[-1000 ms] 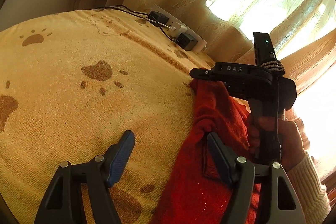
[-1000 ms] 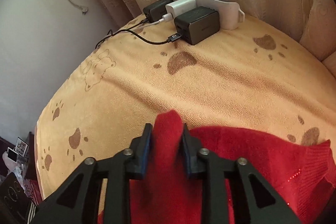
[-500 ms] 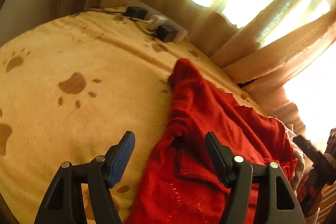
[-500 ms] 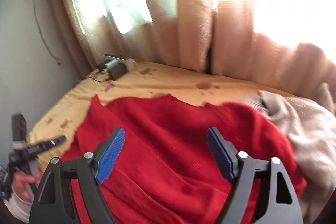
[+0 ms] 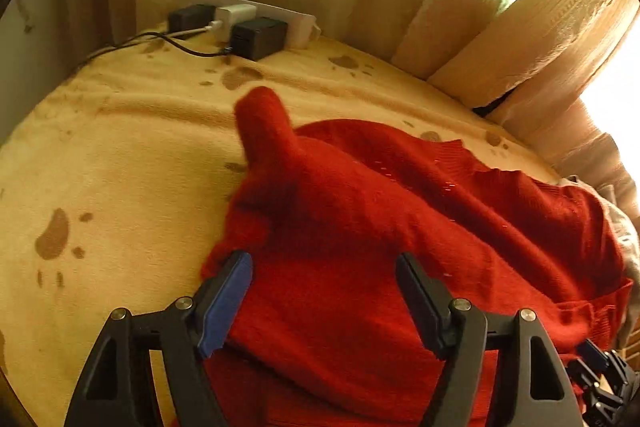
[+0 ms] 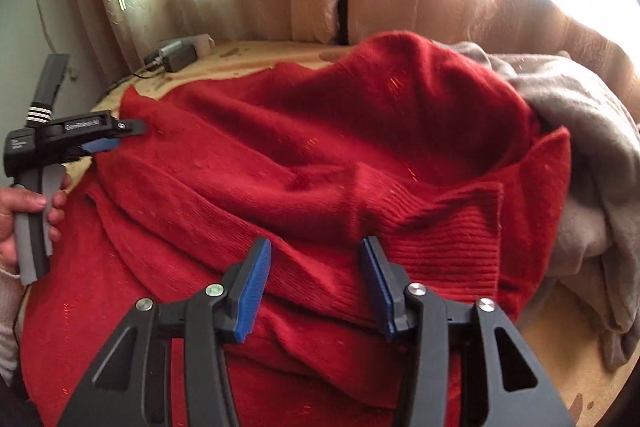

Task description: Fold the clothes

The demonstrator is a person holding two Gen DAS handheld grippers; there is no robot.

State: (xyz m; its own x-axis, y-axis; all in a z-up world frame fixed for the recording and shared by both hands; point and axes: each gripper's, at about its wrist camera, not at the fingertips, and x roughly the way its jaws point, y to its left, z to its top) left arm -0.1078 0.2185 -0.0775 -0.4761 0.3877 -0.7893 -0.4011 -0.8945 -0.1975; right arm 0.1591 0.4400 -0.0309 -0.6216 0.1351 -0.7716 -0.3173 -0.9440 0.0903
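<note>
The red sweater [image 6: 304, 163] lay spread and rumpled across the paw-print blanket [image 5: 120, 163] in front of you, with one narrow end [image 5: 264, 123] poking up toward 12 o'clock, pointing at the power strip [image 5: 280, 19] by the curtain [image 5: 400, 7]. Two dark chargers [image 5: 258, 39] and a white one sat plugged into that strip, a black cable [image 5: 172, 45] trailing off toward 9 o'clock.

Your left gripper [image 5: 324, 299] hovered low over the near part of the sweater with its jaws spread wide; nothing was pinched between them. Its blue-padded finger [image 5: 228, 303] sat right at the sweater's 9 o'clock edge, where red knit met blanket. In the right wrist view you could see that same gripper [image 6: 116, 135] at 9 o'clock, your hand [image 6: 28, 211] wrapped around its handle.

Your right gripper [image 6: 316, 287] was partly open, jaws about half apart, straddling a raised fold of the sweater near the ribbed hem [image 6: 448, 235]. The fold ran between the pads [image 6: 252, 291], but whether they actually touched the knit I could not tell from this angle.

At 3 o'clock of the sweater, a grey garment [image 6: 580, 155] sat heaped, its edge tucked under the red fabric. Bright window light washed out the upper right.
</note>
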